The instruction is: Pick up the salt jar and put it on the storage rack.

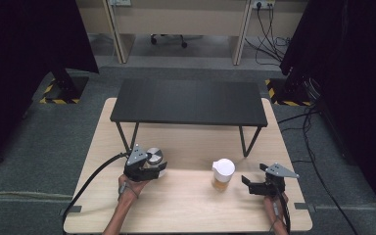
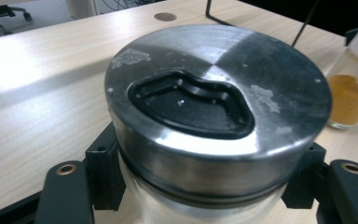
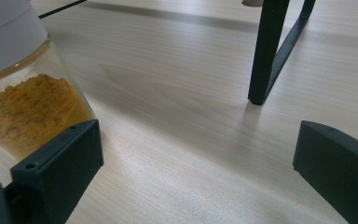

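Closest to the camera in the high view, both forearms come in from the bottom edge and get cut off there, so you can't see past the wrists. The left gripper (image 1: 149, 171) sits at the front left of the table (image 1: 186, 205), and its jaws are clamped on the sides of a jar with a steel lid (image 2: 216, 100). In the left gripper view that lid hogs the frame, with a black recessed insert in the middle. The jar body below it looks clear, but it's cropped by the bottom edge and I can't make out what's inside.

The right gripper (image 1: 251, 182) is at the front right, pointing sideways toward a spice jar (image 1: 223, 174), with its jaws spread wide and nothing between them. In the right gripper view the spice jar (image 3: 18, 93) sits just beside the left-hand jaw. I can't tell whether they touch. It has a white cap and orange-yellow powder, and it's cut off at the frame edge.

Further back, a low black shelf (image 1: 188, 102) stands on thin legs across the table. Beyond it everything goes dark, with cables on the floor at the right.
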A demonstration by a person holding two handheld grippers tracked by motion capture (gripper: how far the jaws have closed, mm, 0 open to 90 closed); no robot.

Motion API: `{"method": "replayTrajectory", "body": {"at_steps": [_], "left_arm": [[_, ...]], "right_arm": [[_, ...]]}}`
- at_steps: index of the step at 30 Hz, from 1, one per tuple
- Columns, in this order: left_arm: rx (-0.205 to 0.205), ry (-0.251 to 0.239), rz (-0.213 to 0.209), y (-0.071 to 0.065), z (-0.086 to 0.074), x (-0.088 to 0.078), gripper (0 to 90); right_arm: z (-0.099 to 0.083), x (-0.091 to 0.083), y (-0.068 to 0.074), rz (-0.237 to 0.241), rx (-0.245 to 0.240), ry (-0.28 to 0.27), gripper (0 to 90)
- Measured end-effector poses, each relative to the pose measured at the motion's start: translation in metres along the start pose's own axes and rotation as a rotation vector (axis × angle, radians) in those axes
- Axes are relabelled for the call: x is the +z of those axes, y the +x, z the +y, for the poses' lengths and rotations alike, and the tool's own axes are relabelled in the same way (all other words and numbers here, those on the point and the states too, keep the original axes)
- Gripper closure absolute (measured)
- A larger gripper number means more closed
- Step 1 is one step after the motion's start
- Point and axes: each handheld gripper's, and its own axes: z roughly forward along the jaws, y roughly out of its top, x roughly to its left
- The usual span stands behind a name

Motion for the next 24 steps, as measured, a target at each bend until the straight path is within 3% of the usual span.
{"method": "replayTrajectory", "body": {"at_steps": [6,9,16,24], "left_arm": [[0.01,0.001,-0.062,0.003,0.022,-0.016,31.2],[0.011,0.001,-0.07,0.002,0.028,-0.02,31.2],[0.023,0.02,-0.103,0.005,0.063,-0.036,31.2],[0.002,-0.018,-0.13,0.015,0.101,-0.054,31.2]], "right_arm": [[0.0,0.0,0.0,0.0,-0.001,0.0,1.5],[0.0,0.0,0.0,0.0,0.0,-0.001,1.5],[0.0,0.0,0.0,-0.001,-0.001,-0.001,1.5],[-0.001,0.0,0.001,-0.001,-0.002,-0.003,1.5]]}}
